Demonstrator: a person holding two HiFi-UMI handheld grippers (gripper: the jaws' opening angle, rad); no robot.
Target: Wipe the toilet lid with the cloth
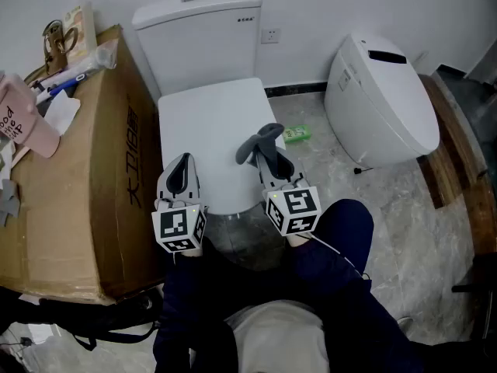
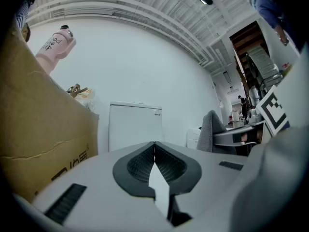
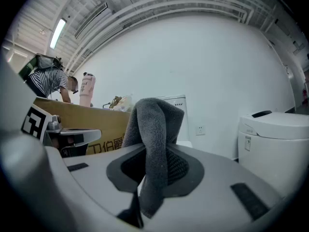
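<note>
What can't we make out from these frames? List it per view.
- Head view: the front edge of the toilet lid is hidden by the left gripper, the right gripper and the person's lap.
- Head view: whether the cloth touches the lid cannot be told from above.
- Both gripper views: the lid surface is mostly blocked by each gripper's own body.
- Head view: the green packet on the floor is too small to identify.

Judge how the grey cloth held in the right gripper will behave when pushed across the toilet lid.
Probably floppy: the cloth bends over on itself above the right gripper. Its fuzzy pile suggests it is light and should drag, not slide, on the smooth toilet lid. It may bunch when pushed.
</note>
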